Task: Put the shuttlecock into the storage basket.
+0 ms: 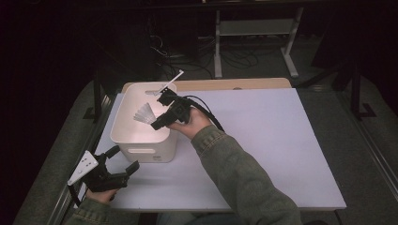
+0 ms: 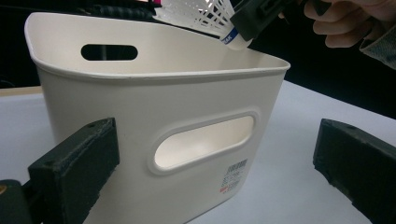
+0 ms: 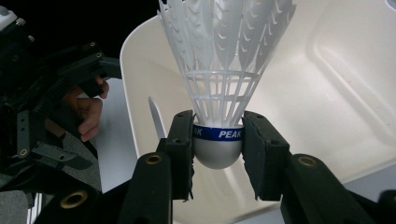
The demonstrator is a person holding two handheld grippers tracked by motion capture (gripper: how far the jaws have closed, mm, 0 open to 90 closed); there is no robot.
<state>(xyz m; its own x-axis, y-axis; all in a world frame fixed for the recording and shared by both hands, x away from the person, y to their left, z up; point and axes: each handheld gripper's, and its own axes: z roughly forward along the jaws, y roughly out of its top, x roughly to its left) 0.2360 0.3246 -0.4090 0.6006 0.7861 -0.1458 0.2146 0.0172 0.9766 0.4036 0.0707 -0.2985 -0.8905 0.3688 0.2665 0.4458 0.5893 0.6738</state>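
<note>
Shuttlecock (image 1: 144,114), white with a feathered skirt, was held over the open top of the white bin (image 1: 123,123) in the high view. The right tool (image 1: 161,123) was clamped on its cork end, and the skirt pointed out across the inside of the bin. The bin stood on the white table (image 1: 263,140), near its left edge. The left tool (image 1: 123,159) rested low at the near left corner of the table, its jaws apart and empty, just beside the front of the bin but not touching it.

In the left gripper view, the two black jaws stood wide apart with nothing between them. The bin (image 2: 140,107) was close in front, with its oval handle cut-out and a small label on the wall. Above the rim, the shuttlecock (image 2: 210,14) hung in the right tool (image 2: 254,21), higher than the edge.

In the right gripper view, the jaws pressed on both sides of the round cork base of the shuttlecock (image 3: 219,84), at the blue band. Behind it was the white inside of the bin (image 3: 336,93), and no other thing was seen in there.

As I judge it, the carrying was done and the shuttlecock was already above the bin. What was left was to open the jaws and let it fall inside.
</note>
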